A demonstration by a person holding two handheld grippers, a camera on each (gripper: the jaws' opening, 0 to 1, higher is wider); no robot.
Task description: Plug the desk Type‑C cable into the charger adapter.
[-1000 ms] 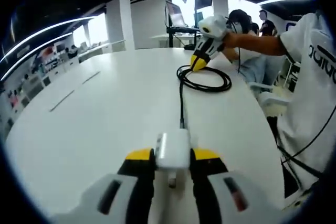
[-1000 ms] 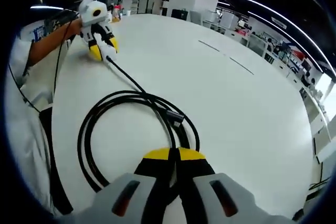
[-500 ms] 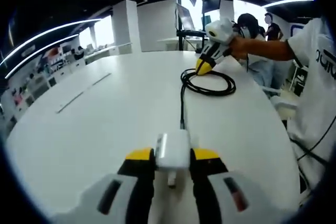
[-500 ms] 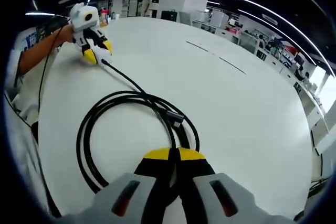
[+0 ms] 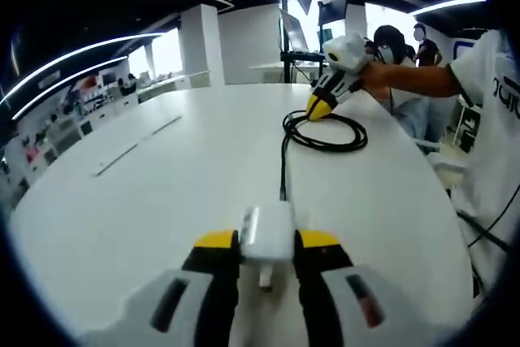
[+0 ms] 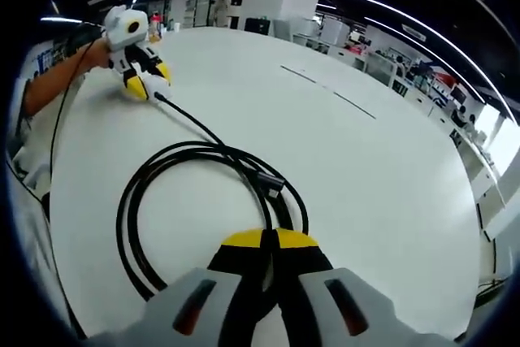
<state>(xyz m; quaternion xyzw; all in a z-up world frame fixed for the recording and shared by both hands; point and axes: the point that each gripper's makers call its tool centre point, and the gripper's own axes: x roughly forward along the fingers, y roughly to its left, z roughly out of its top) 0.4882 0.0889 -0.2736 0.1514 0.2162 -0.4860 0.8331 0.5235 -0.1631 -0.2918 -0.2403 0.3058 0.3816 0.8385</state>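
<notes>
Adapter point(image 5: 266, 233) & cable point(image 6: 203, 201) same as before

A large white tabletop point(image 5: 162, 176) with a rounded edge carries everything here. In the left gripper view, a black cable point(image 5: 323, 130) lies on it in a loose coil toward the far right side, and one straight run of that cable stretches across the bare surface to a small white charger adapter point(image 5: 267, 233) resting on the tabletop in the foreground. Two thin dark seams mark the surface off to the left. In the right gripper view, the same coil sits close, several loops overlapping flat on the tabletop, with a dark plug end point(image 6: 271, 182) lying inside the loop
</notes>
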